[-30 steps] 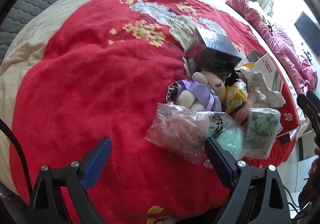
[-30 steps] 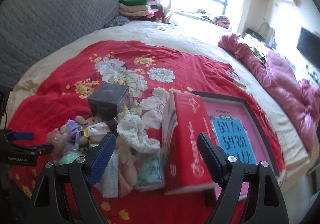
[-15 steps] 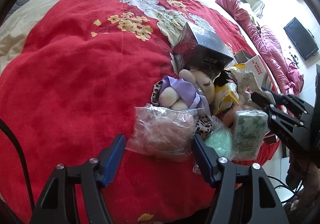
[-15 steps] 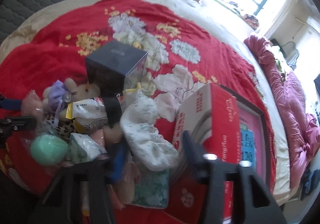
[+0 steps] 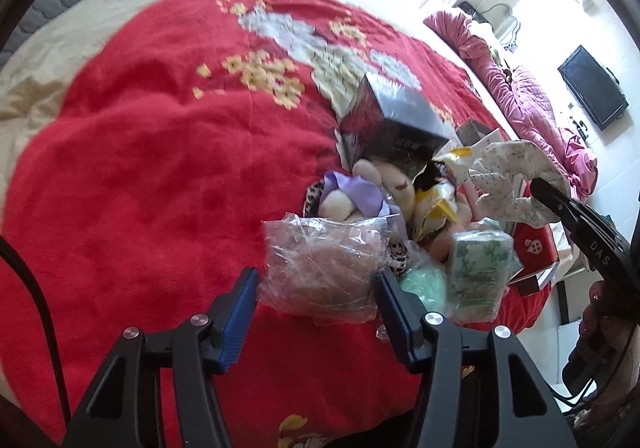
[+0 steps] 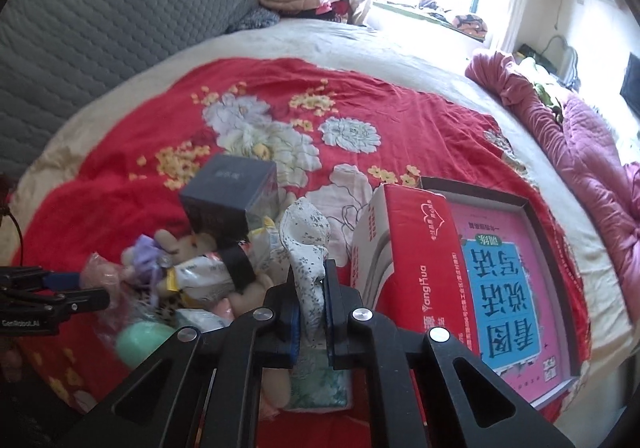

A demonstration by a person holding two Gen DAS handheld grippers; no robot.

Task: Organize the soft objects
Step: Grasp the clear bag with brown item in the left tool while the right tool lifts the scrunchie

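A pile of soft things lies on the red flowered blanket (image 5: pixel 160 188). My left gripper (image 5: pixel 316 300) is open, its blue pads on either side of a clear plastic bag (image 5: pixel 324 264) holding something pink. Behind it lie a plush toy with a purple bow (image 5: pixel 360 196), a green ball (image 5: pixel 424 284) and a green tissue pack (image 5: pixel 480 272). My right gripper (image 6: pixel 312 304) is shut on a white floral cloth (image 6: pixel 306 244), lifted above the pile; the cloth also shows in the left wrist view (image 5: pixel 508 176).
A dark box (image 6: pixel 228 196) stands behind the pile. A red carton (image 6: pixel 412 248) and a framed pink and blue picture (image 6: pixel 504 280) lie to the right. A pink quilt (image 6: pixel 580 152) lies along the bed's right side, a grey headboard (image 6: pixel 100 24) at the left.
My right gripper has closed on the white floral cloth and raised it. My left gripper has moved in around the plastic bag, its pads closer together.
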